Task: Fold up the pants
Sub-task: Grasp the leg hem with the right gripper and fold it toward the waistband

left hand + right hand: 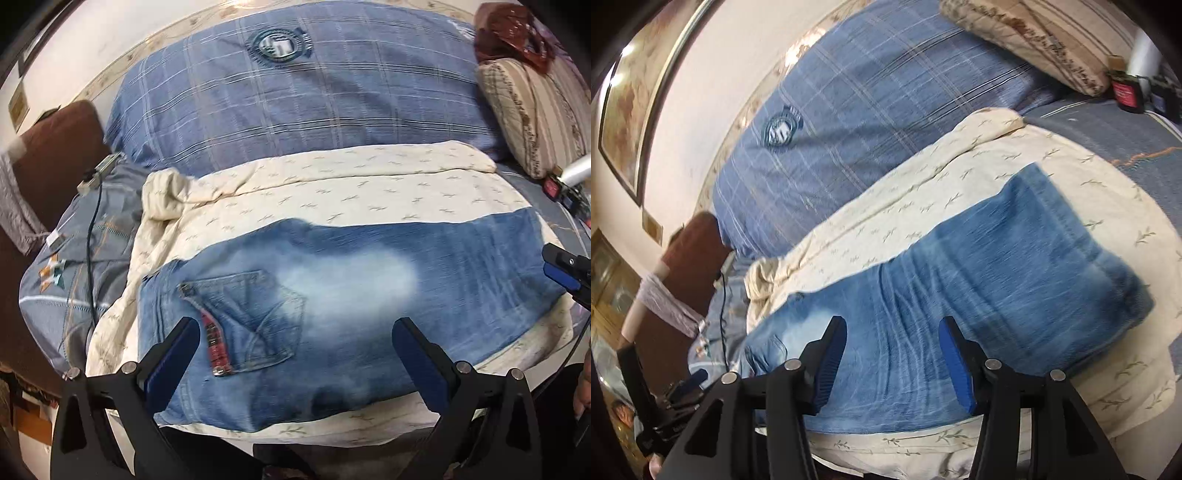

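Folded faded blue denim pants lie flat on a cream leaf-print quilt, back pocket up, with the left claw spread wide above them, gripping nothing.

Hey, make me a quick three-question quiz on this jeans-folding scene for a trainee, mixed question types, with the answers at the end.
1. True or false: the left tool is clamped on the jeans.
2. What lies directly under the jeans? A) cream blanket B) bare floor C) brown cushion
3. Fill in: the strip beside the back pocket is ____ in colour.

Key: 1 false, both it and the right tool hover open. 2 A, the cream blanket. 3 red, the strip.
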A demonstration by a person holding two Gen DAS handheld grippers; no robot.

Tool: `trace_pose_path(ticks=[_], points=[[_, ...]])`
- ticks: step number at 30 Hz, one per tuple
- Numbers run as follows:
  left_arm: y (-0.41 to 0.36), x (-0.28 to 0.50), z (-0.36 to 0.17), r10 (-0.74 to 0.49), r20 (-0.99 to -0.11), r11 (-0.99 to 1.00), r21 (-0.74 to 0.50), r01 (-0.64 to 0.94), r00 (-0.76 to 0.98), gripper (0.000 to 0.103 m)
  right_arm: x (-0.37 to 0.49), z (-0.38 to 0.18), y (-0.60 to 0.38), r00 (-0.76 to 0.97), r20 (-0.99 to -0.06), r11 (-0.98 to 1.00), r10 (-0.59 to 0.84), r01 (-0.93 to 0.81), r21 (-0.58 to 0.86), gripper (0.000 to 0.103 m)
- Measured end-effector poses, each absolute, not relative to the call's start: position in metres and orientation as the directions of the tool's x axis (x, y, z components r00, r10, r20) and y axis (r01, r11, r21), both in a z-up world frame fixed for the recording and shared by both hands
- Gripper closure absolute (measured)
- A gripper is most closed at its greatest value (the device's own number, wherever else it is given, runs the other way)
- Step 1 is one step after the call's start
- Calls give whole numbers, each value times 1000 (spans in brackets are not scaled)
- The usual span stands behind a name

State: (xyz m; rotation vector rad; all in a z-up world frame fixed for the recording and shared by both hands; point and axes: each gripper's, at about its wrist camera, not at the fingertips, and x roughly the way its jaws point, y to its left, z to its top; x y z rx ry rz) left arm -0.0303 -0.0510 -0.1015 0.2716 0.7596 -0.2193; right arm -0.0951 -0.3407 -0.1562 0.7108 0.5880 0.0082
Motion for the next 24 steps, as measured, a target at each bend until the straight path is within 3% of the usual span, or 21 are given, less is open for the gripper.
trace_pose_path(ticks=[6, 14, 24], points=[[-76, -40, -97, -121, -693, 928, 176, 330, 711, 0, -110, -156, -359, 854, -493, 744, 167, 219, 632, 45], [-95, -38, -113, -124, -726, 908, 192, 373, 676, 0, -110, -171, -372, 801, -582, 740, 141, 305, 600, 45], [-103, -20, -160, -84, -806, 890, 204, 408, 586, 0, -156, -194, -445, 871, -467, 475, 151, 350, 807, 45]])
